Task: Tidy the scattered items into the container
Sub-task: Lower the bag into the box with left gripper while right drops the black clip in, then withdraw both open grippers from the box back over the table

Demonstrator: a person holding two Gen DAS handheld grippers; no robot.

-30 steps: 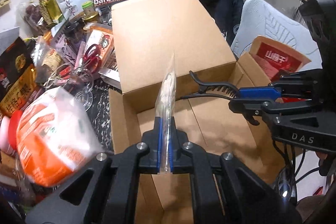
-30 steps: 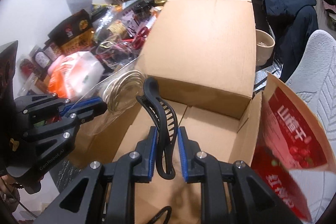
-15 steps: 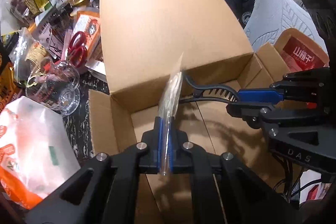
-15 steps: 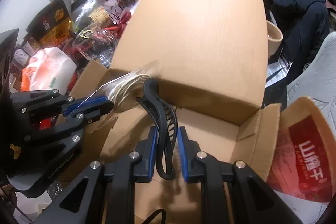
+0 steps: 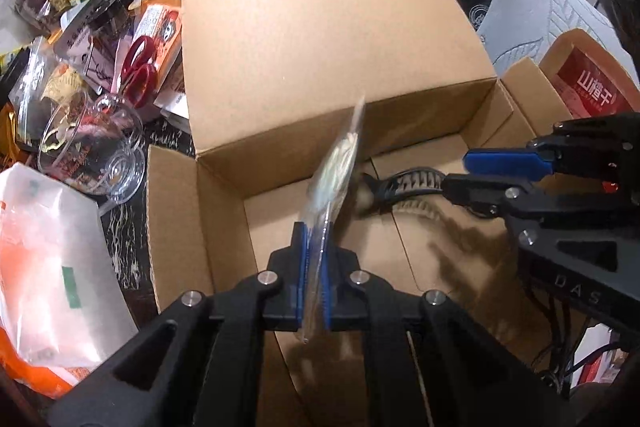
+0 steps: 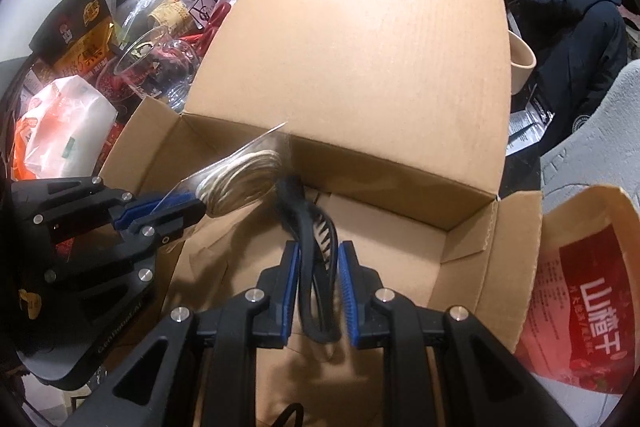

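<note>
Both tongs sank lower into the cardboard box (image 5: 328,39), loads clamped

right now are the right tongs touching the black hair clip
Touching: the right wrist view shows the right tongs closed on the black hair clip, blue pads against its sides.

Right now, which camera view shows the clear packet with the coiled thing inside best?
The right wrist view: there the clear packet shows its flat face and pale coil, held by the left gripper. The left wrist view shows it only edge-on.
</note>
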